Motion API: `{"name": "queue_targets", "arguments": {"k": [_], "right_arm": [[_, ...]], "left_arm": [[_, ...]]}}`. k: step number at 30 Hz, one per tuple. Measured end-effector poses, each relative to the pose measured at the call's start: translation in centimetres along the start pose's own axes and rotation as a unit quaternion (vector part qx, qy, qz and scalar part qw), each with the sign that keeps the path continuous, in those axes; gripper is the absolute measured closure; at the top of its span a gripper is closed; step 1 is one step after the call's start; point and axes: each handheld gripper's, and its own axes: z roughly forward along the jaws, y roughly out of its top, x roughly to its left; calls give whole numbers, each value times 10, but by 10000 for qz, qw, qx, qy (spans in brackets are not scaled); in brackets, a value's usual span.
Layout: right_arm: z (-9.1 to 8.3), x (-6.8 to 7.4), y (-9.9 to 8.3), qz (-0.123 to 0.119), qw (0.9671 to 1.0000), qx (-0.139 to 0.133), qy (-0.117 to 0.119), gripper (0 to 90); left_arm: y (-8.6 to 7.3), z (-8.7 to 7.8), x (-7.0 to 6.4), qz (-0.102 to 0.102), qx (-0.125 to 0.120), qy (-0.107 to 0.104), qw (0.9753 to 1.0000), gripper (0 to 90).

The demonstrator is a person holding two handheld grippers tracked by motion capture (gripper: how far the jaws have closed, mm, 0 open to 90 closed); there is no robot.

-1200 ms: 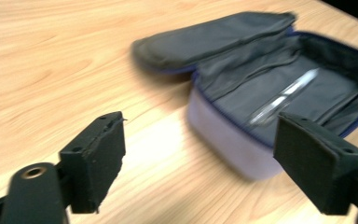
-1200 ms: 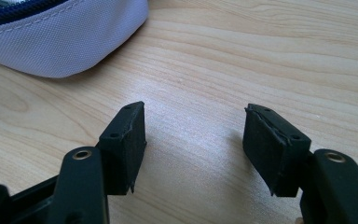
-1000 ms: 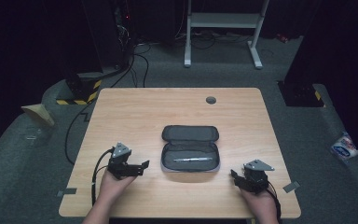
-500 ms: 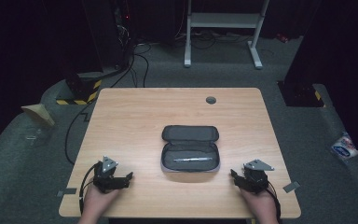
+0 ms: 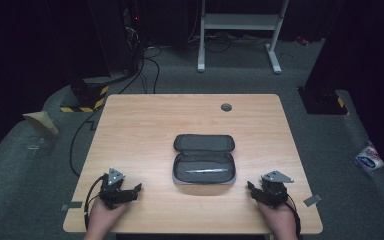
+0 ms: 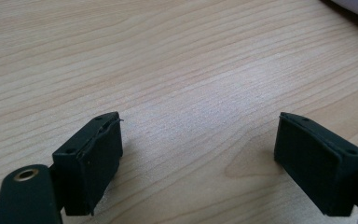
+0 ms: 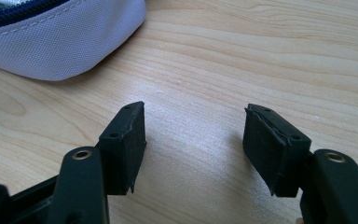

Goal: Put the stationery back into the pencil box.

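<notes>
An open grey zip case point(image 5: 204, 159) lies at the middle of the wooden table point(image 5: 145, 125), lid folded back, with a silver pen point(image 5: 206, 171) inside its near half. My left gripper point(image 5: 136, 189) rests low on the table near the front left, open, with bare wood between its jaws in the left gripper view point(image 6: 198, 154). My right gripper point(image 5: 251, 188) rests at the front right, open and empty point(image 7: 193, 135). A rounded corner of the case point(image 7: 65, 37) lies just beyond it at the upper left of the right gripper view.
A small dark round disc point(image 5: 226, 107) sits near the table's far edge. Cables point(image 5: 145, 65) and a white stand point(image 5: 240, 25) are on the floor behind; a yellow-black striped block point(image 5: 82, 102) lies left, a packet point(image 5: 369, 159) right.
My left gripper drew back toward the front left edge, then shifted slightly right, and now rests low on the table. The right gripper stayed put.
</notes>
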Motion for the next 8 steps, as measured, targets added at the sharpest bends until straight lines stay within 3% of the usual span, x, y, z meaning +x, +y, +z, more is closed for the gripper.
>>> {"name": "queue_targets", "arguments": {"k": [8], "right_arm": [[1, 0, 1, 11, 10000, 1, -1, 386]], "left_arm": [[0, 0, 0, 22, 5, -8, 10000, 156]]}}
